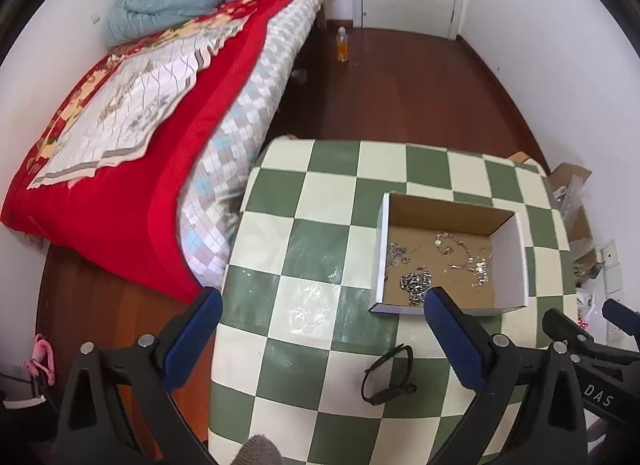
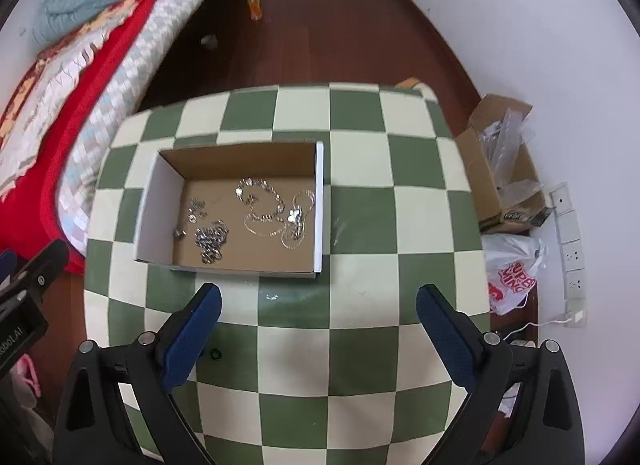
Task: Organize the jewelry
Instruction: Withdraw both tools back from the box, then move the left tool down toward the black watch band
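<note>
A shallow cardboard box (image 1: 512, 265) (image 2: 152, 209) with white sides sits on the green-and-cream checkered table (image 1: 320, 329) (image 2: 360, 225). Several silver chains and small pieces (image 1: 460, 257) (image 2: 264, 209) lie on its brown floor. A black bracelet (image 1: 386, 375) lies on the table in front of the box, between the left fingers. A small black ring (image 2: 215, 353) lies by the right gripper's left finger, and a tiny silver piece (image 2: 272, 297) lies just in front of the box. My left gripper (image 1: 324, 329) is open and empty. My right gripper (image 2: 318, 325) is open and empty.
A bed with a red blanket (image 1: 132, 185) (image 2: 40, 97) stands left of the table. An orange bottle (image 1: 342, 45) (image 2: 255, 5) stands on the wood floor. A cardboard carton (image 2: 500, 169), a plastic bag (image 2: 516, 277) and wall sockets (image 2: 572, 233) are at the right.
</note>
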